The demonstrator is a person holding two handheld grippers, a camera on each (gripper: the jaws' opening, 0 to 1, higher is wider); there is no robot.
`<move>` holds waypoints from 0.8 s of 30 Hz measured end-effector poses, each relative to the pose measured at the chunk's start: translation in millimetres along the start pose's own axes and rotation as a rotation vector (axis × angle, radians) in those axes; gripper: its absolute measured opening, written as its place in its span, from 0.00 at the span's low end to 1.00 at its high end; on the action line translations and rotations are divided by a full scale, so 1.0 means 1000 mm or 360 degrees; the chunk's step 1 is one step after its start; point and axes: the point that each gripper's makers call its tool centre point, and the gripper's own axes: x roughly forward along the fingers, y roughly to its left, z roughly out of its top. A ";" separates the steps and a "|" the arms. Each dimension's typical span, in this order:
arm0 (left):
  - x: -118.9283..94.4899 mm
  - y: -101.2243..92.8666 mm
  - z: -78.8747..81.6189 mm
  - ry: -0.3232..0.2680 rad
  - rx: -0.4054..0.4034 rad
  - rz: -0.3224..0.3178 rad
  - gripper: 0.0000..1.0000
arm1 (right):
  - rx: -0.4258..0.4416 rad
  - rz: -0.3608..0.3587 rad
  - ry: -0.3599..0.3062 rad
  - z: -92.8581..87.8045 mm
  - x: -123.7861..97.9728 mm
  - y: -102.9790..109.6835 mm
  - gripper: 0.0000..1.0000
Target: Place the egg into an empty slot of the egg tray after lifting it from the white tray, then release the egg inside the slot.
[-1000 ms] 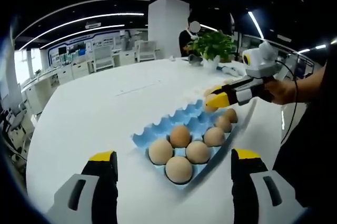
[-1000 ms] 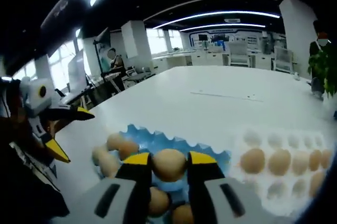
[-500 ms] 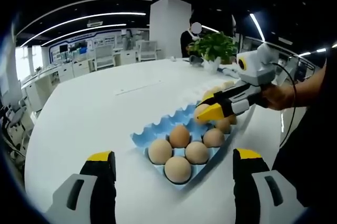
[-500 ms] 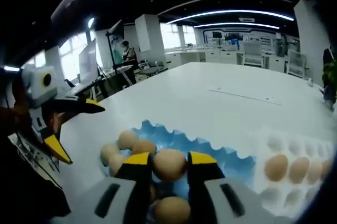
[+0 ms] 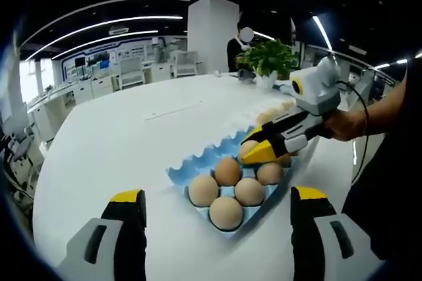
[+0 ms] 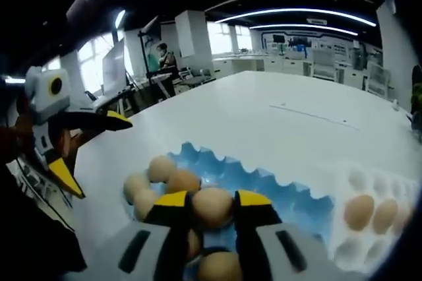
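Right gripper view: the right gripper [image 6: 212,206], clamped on the egg [image 6: 212,204], has dropped lower over the blue egg tray [image 6: 277,185], probably nearing an empty slot.

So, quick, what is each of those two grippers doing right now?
Left gripper: open, holding nothing, hovering before the blue egg tray.
Right gripper: shut on an egg, above the blue egg tray.

Matt brown eggs [image 5: 227,171], blue plastic-looking egg tray [image 5: 198,161], smooth glossy white table [image 5: 112,146]
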 end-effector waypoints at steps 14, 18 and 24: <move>0.001 -0.002 0.001 -0.0006 -0.0013 -0.0004 0.90 | -0.0114 0.0012 0.0018 0.000 0.008 0.003 0.26; -0.001 0.000 0.000 0.0006 -0.0001 0.0007 0.90 | -0.0131 0.0021 0.0013 0.001 0.010 0.003 0.26; -0.002 -0.001 0.000 -0.0001 -0.0006 0.0013 0.89 | -0.0124 0.0029 0.0003 0.002 0.011 0.002 0.26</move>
